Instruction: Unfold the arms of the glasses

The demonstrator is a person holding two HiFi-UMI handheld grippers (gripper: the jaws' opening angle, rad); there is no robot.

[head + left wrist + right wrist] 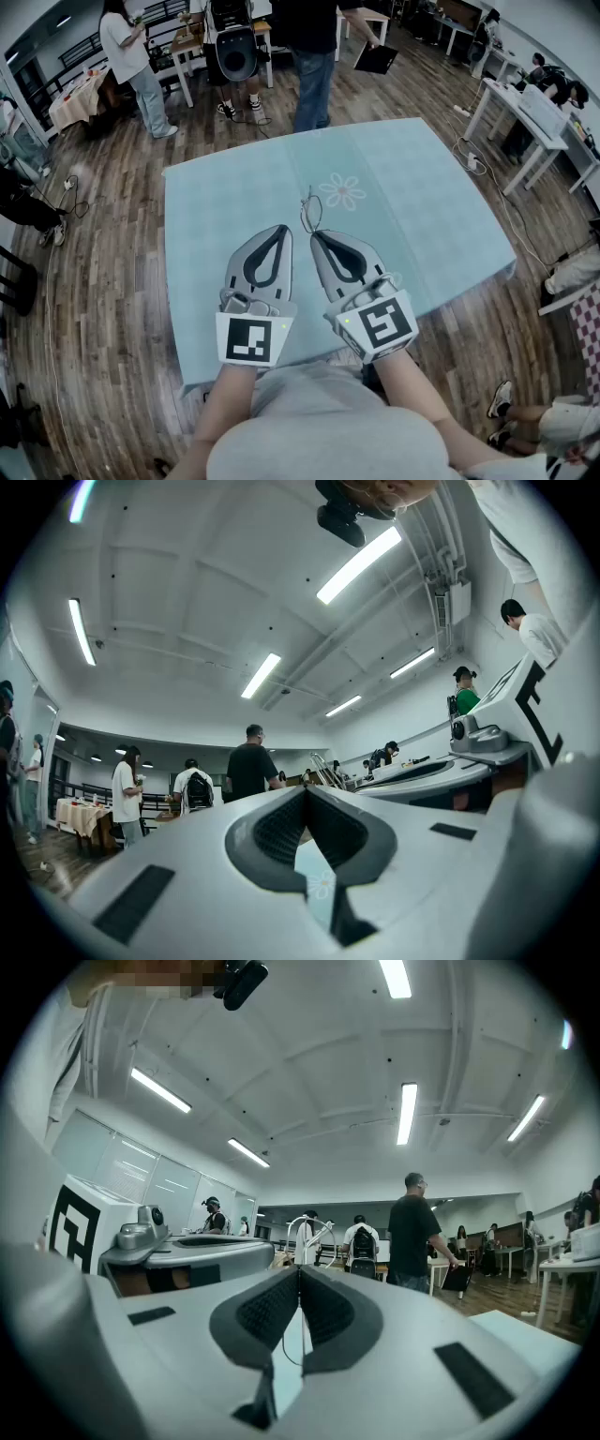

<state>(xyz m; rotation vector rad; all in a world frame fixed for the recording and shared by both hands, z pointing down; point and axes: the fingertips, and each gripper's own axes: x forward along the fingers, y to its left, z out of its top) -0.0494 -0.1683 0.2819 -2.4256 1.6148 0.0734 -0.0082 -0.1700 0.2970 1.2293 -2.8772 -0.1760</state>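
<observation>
1. The right gripper (315, 236) is clamped on the glasses (310, 214), which rise just beyond its tip, over the table (422, 206).
2. The left gripper (283, 230), closed on nothing, sits just left of that tip and is the free one to reach the arms.
3. The glasses are thin, pale wire, seemingly still folded.

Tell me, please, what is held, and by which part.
Right gripper pinches the glasses by a thin frame wire, exact part unclear; left gripper holds nothing.
</observation>
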